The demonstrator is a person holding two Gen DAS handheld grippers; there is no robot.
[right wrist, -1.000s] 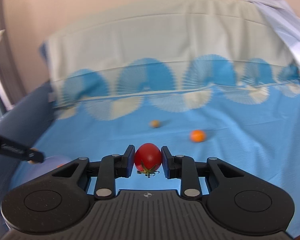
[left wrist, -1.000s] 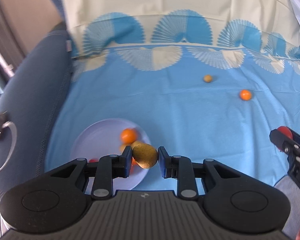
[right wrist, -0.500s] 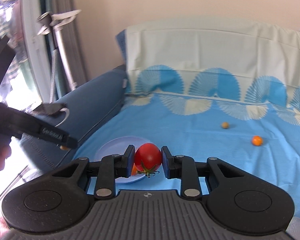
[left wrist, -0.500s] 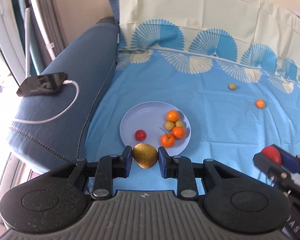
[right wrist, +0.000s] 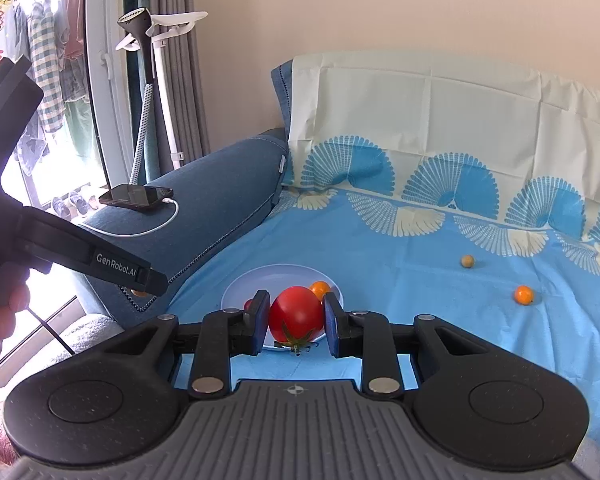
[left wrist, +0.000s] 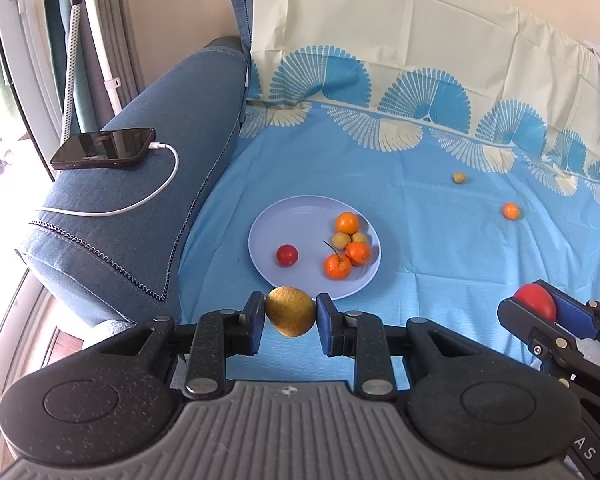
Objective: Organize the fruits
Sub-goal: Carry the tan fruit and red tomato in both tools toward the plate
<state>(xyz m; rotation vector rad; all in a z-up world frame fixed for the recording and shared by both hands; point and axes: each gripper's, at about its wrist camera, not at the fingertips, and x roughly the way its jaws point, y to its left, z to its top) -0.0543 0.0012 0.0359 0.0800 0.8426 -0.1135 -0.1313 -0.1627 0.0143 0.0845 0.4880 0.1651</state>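
Left gripper: clamped on a yellow-brown pear, both pads pressed to its sides. The pear hangs just short of the near rim of the pale blue plate, above the blue sheet.

Right gripper: clamped on a large red tomato, green calyx pointing down. In the left wrist view this gripper sits to the right of the plate, well apart from it, with bare sheet between.

Plate contents: a small red tomato alone on the left half; three mandarins and two small yellow-brown fruits bunched together on the right half, touching one another. The far-left and middle portions of the plate are unoccupied.

Loose fruit: one small yellow-brown fruit and one mandarin lie on the sheet far right of the plate, near the fan-patterned border, apart from each other.

Edges: the plate lies near the sheet's left edge, where the blue sofa armrest rises. A phone with a white charging cable rests on top of the armrest. The sheet runs up the backrest behind. Open sheet extends on the right of the plate and behind it.

A hand shows at the left edge of the right wrist view, holding the left gripper's handle.
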